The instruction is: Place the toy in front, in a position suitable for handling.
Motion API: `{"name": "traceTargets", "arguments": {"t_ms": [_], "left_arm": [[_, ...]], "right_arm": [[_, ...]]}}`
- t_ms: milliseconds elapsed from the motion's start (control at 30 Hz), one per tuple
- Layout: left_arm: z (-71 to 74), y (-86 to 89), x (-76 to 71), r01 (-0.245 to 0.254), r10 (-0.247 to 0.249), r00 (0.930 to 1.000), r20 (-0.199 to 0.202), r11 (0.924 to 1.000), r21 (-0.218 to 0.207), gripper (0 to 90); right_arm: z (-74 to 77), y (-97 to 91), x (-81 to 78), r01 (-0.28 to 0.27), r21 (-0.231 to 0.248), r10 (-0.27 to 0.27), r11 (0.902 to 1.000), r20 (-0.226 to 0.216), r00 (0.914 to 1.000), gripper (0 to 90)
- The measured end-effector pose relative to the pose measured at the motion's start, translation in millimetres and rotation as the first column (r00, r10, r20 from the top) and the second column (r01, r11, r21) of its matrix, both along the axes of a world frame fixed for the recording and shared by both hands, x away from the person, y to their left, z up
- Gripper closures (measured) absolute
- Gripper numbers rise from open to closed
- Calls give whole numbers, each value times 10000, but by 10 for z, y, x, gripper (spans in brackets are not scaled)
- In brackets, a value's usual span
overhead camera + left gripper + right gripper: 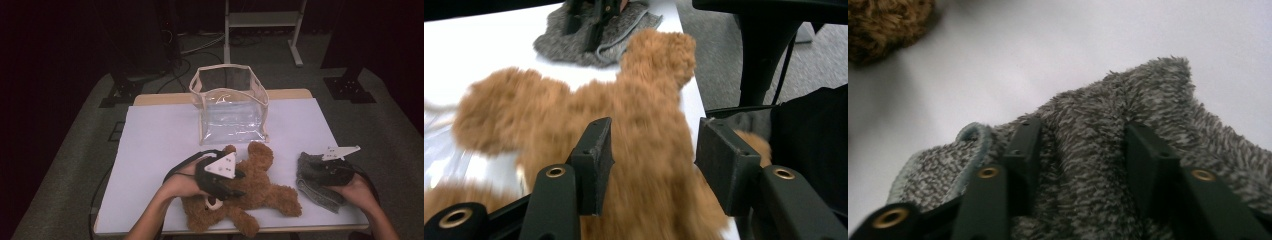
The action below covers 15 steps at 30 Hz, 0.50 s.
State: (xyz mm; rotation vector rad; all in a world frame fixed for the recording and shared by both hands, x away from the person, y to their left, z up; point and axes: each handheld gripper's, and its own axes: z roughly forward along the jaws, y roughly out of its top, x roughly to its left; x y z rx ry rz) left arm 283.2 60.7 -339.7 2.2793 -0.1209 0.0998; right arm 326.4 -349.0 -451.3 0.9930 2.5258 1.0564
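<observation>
Below, the right hand-held gripper pinches a fold of grey fleece cloth between its jaws

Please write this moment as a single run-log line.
left gripper: open over teddy bear | right gripper: pinching a ridge of grey fleece cloth | clear bag: upright behind

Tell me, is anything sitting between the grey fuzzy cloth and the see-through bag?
Yes. The brown teddy bear lies on the table beside the grey cloth, and one of its limbs reaches up toward the clear bag. Lifting the cloth over it should work.
</observation>
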Motion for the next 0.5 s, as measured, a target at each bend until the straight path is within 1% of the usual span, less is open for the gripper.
{"name": "traceTargets", "arguments": {"t_ms": [100, 200, 267, 333, 467, 500], "left_arm": [[-21, 192, -90, -371, 371, 9993, 98, 9993, 6, 451], [-46, 348, -181, -705, 704, 9974, 175, 9975, 24, 431], [-61, 441, -232, -833, 832, 9964, 161, 9965, 59, 416], [-81, 532, -274, -1080, 1079, 9939, 213, 9941, 77, 409], [-159, 681, -310, -1488, 1483, 9887, 215, 9886, 225, 388], [-186, 707, -314, -1570, 1567, 9875, 153, 9873, 232, 381]], "right_arm": [[-17, -17, -14, 10, 146, -12, 9999, 95, 10000, 595], [-20, -39, -11, 61, 265, -63, 9996, 61, 10000, 667], [-20, -41, -17, 103, 305, -103, 9995, 10, 9999, 690], [-21, -45, -19, 80, 332, -79, 9994, -10, 10000, 717], [-27, -46, -31, 65, 398, -67, 9992, 31, 10000, 752], [-29, -48, -32, 59, 422, -61, 9991, 39, 10000, 756]]}}
